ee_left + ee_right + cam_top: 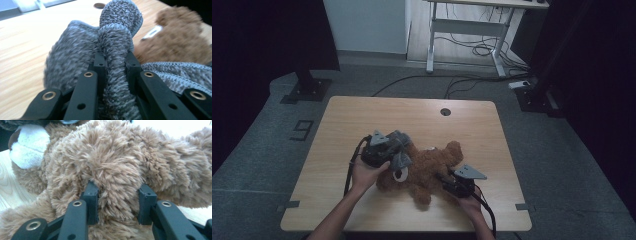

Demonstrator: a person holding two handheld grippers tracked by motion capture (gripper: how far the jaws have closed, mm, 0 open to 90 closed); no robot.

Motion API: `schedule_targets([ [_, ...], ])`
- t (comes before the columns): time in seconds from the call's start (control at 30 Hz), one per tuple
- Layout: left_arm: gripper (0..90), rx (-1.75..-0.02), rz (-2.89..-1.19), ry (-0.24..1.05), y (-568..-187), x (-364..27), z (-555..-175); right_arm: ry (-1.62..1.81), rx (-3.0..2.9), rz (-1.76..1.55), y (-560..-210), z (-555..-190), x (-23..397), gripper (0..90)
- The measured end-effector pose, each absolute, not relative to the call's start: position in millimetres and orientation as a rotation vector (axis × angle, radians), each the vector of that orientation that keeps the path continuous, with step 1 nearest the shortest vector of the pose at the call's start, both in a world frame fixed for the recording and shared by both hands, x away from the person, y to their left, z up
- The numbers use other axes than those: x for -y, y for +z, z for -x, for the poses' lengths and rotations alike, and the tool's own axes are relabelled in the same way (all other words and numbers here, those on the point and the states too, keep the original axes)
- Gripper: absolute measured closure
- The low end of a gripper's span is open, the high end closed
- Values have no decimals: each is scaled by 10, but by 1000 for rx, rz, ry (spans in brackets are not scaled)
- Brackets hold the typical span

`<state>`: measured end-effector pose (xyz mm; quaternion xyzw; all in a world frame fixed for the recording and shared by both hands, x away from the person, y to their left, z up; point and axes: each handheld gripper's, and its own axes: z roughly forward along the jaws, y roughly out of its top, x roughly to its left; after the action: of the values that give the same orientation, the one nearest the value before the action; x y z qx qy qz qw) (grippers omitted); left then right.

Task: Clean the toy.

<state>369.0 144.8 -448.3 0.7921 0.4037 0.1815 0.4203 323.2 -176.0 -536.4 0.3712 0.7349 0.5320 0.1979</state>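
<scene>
A brown teddy bear (pixel 432 167) lies on the wooden table (pixel 362 115), its white muzzle (pixel 28 146) toward the person. A grey knitted garment (pixel 399 142) lies bunched over the bear's head end. My left gripper (pixel 115 60) is shut on a thick fold of that grey knit (pixel 115 82), with more of it (pixel 72 57) bulging past the jaws. In the high view the left gripper (pixel 393 150) is at the bear's left side. My right gripper (pixel 117 195) is shut on a limb of the bear (pixel 117 175); from above the right gripper (pixel 451 181) is at the bear's right side.
A round cable hole (pixel 445 111) sits near the table's far edge. Cables trail from both grippers toward the person. Beyond the table stand a white desk frame (pixel 467 30) with floor cables and two dark stands (pixel 307 80).
</scene>
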Motion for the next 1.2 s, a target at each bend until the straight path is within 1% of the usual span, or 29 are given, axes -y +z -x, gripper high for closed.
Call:
schedule_targets([
  [0.07, 765, -1025, -1977, 448, -4508, -1502, -3683, 1490, -2057, -1039, -5364, -3234, 1761, 608],
  [0.1, 765, -1062, -1952, 421, -4604, -1648, -3673, 1491, -2058, -1039, -5364, -3235, 1761, 608],
  [0.17, 766, -1089, -1933, 402, -4688, -1745, -3661, 1492, -2058, -1039, -5364, -3236, 1762, 608],
  [0.33, 769, -1146, -1934, 394, -4852, -1897, -3659, 1492, -2057, -1042, -5364, -3235, 1760, 607],
  [0.4, 770, -1177, -1924, 358, -4928, -1960, -3663, 1493, -2056, -1043, -5364, -3235, 1761, 607],
  [0.47, 771, -1183, -1923, 354, -4965, -1979, -3639, 1495, -2056, -1042, -5366, -3237, 1764, 607],
  [0.57, 772, -1191, -1968, 399, -4998, -1946, -3604, 1500, -2055, -1044, -5369, -3241, 1769, 607],
  [0.7, 772, -1218, -1971, 338, -5054, -1983, -3650, 1496, -2056, -1043, -5368, -3236, 1770, 607],
  [0.83, 769, -1200, -1960, 368, -4932, -1949, -3666, 1500, -2054, -1050, -5370, -3245, 1779, 608],
  [0.97, 766, -1150, -1964, 424, -4706, -1829, -3721, 1483, -2037, -1045, -5370, -3241, 1775, 611],
  [1.07, 763, -1097, -1946, 427, -4496, -1701, -3786, 1459, -2031, -1023, -5362, -3238, 1756, 612],
  [1.2, 760, -1030, -1988, 428, -4322, -1436, -3913, 1427, -2007, -993, -5355, -3266, 1730, 617],
])
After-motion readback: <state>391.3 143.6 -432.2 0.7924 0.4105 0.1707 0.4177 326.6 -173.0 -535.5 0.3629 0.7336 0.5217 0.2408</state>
